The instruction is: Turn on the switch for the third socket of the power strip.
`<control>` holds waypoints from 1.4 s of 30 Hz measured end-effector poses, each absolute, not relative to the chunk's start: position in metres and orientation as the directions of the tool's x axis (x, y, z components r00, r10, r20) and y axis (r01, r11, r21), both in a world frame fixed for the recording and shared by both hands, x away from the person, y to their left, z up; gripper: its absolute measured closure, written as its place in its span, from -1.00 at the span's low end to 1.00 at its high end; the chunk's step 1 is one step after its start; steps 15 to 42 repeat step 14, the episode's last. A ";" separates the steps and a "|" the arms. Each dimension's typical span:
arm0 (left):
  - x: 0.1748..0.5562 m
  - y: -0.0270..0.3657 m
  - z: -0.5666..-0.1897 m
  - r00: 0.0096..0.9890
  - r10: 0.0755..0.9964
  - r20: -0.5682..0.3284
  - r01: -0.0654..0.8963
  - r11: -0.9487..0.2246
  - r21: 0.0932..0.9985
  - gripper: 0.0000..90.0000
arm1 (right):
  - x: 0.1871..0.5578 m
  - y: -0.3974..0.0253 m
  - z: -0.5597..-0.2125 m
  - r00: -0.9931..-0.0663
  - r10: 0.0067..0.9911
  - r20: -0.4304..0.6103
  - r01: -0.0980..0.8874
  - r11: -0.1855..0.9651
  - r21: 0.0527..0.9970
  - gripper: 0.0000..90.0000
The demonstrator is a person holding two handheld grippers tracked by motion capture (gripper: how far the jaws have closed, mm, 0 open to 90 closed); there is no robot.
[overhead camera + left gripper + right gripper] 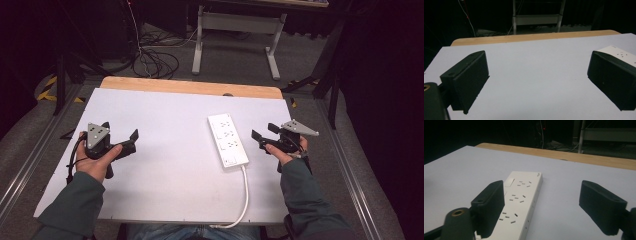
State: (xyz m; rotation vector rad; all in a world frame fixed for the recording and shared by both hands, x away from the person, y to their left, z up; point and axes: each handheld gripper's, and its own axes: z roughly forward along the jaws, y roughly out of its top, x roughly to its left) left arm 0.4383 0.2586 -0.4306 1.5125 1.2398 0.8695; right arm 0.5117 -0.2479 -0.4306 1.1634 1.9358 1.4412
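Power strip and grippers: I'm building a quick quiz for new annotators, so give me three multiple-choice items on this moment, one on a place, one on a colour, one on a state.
1. Where does the power strip lie on the table?
A. Nearer the right gripper
B. Nearer the left gripper
C. On the bare wooden edge

2. What colour is the power strip's cable?
A. Black
B. White
C. Red

3. How do the jaws of the right gripper and the left gripper stand?
A. Both shut on the strip
B. One shut, one open
C. Both open, holding nothing

Answers:
1 A, the high view shows the strip just beside the right gripper.
2 B, the cable runs white toward the table's near edge.
3 C, both gripper views show spread jaws with bare table between.
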 end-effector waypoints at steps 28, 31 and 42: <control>0.439 0.258 -0.431 0.229 0.972 -0.050 0.292 -0.019 0.956 -0.92 | 0.513 -0.247 -0.433 -0.537 0.833 0.133 0.384 0.102 0.918 -0.73; 0.439 0.258 -0.431 0.229 0.972 -0.050 0.292 -0.019 0.956 -0.92 | 0.513 -0.247 -0.433 -0.537 0.833 0.133 0.384 0.102 0.918 -0.73; 0.439 0.258 -0.431 0.229 0.972 -0.050 0.292 -0.019 0.956 -0.92 | 0.513 -0.247 -0.433 -0.537 0.833 0.133 0.384 0.102 0.918 -0.73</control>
